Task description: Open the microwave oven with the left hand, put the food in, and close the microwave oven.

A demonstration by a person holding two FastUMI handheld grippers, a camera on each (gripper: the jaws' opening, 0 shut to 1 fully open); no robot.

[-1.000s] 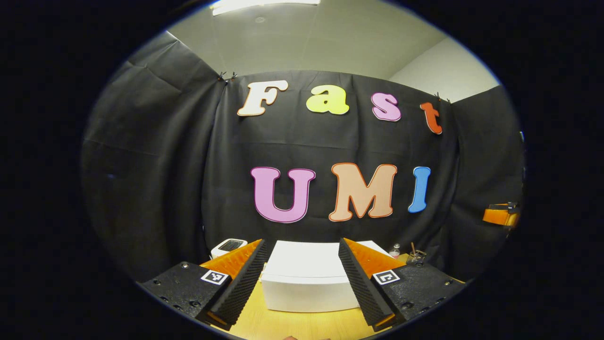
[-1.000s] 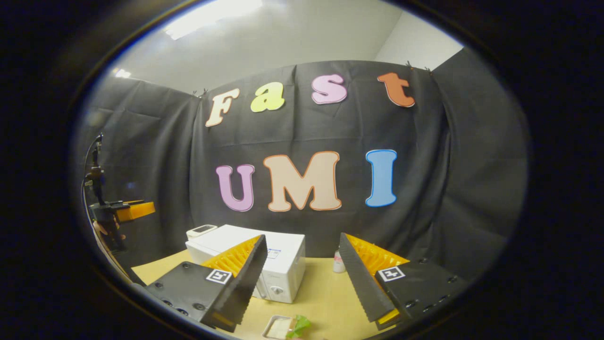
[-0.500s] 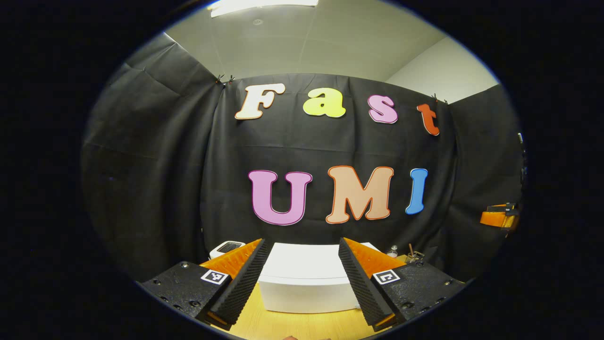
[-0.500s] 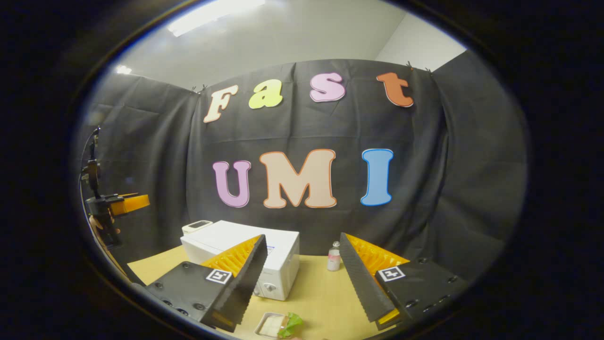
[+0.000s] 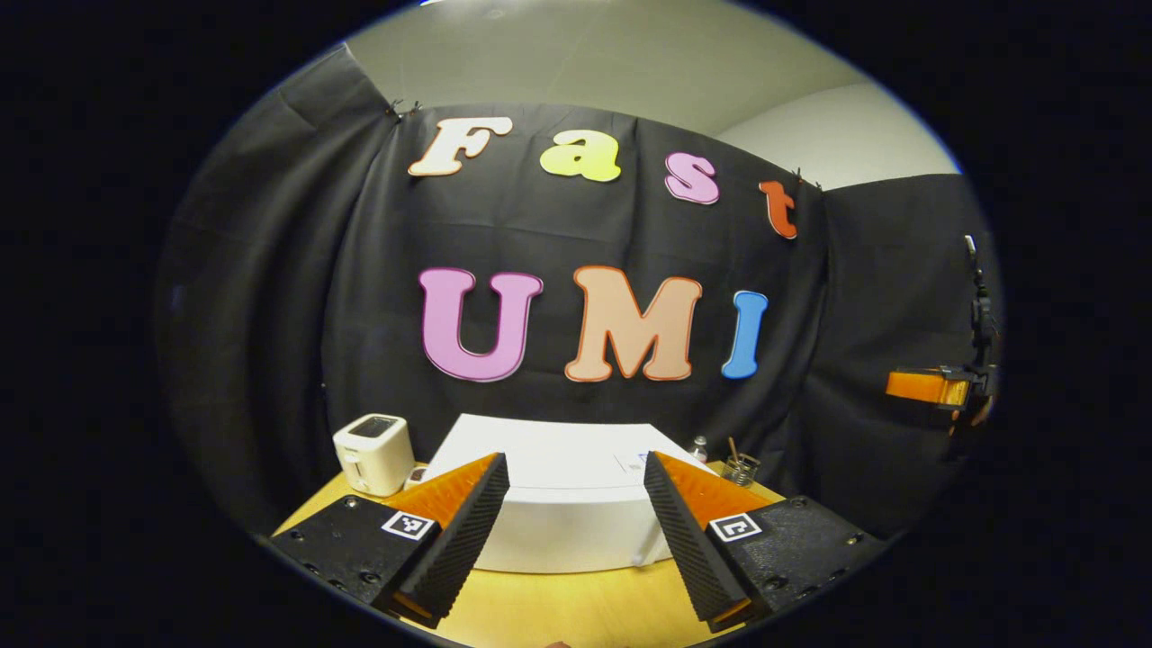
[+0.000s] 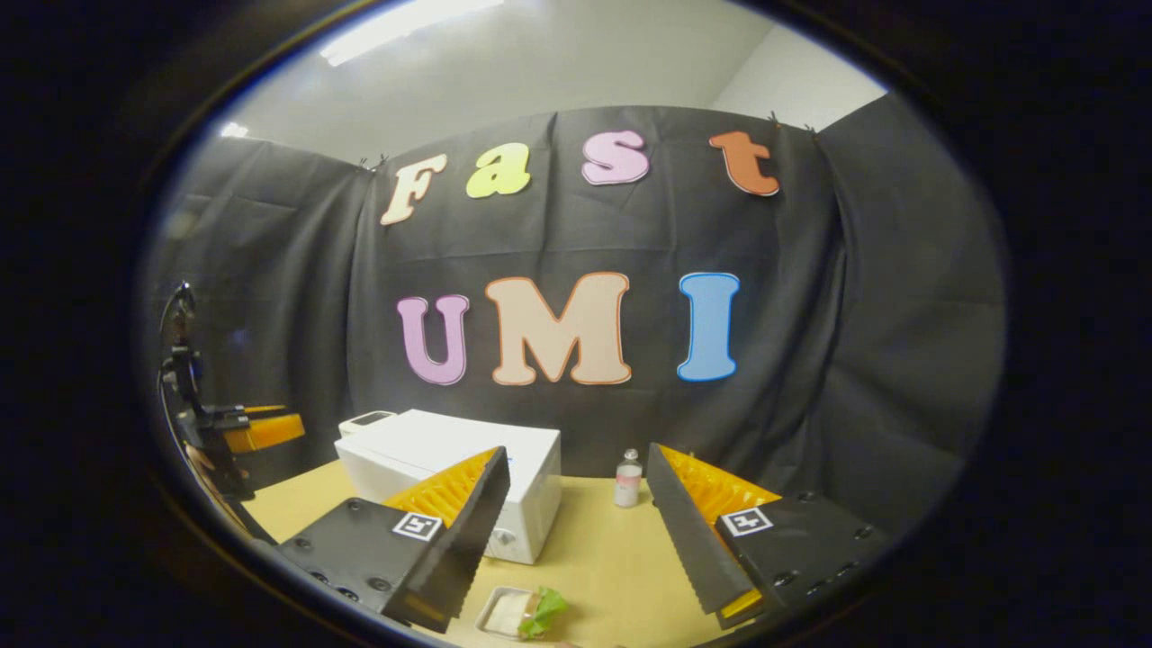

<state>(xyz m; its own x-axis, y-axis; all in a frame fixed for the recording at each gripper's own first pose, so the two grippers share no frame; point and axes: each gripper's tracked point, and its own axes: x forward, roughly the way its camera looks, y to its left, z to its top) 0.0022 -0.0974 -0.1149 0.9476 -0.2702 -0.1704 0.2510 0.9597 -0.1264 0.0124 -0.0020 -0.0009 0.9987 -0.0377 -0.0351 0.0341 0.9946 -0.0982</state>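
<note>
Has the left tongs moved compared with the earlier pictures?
Yes. In the left gripper view the white box-shaped microwave oven looks larger and the cream toaster has come into sight: the left tongs tilted down, closer.

both views above table (image 5: 558, 612), facing microwave (image 6: 432, 450)

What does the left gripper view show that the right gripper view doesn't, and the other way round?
Left gripper view: a small holder with sticks in it, standing to the right of the microwave.

Right gripper view: the food, a tray with something pale and a green leaf, lying on the table in front of the microwave.

Both: the white microwave, the toaster beside it, a little bottle, and each view's own fingers spread open at the bottom.
</note>
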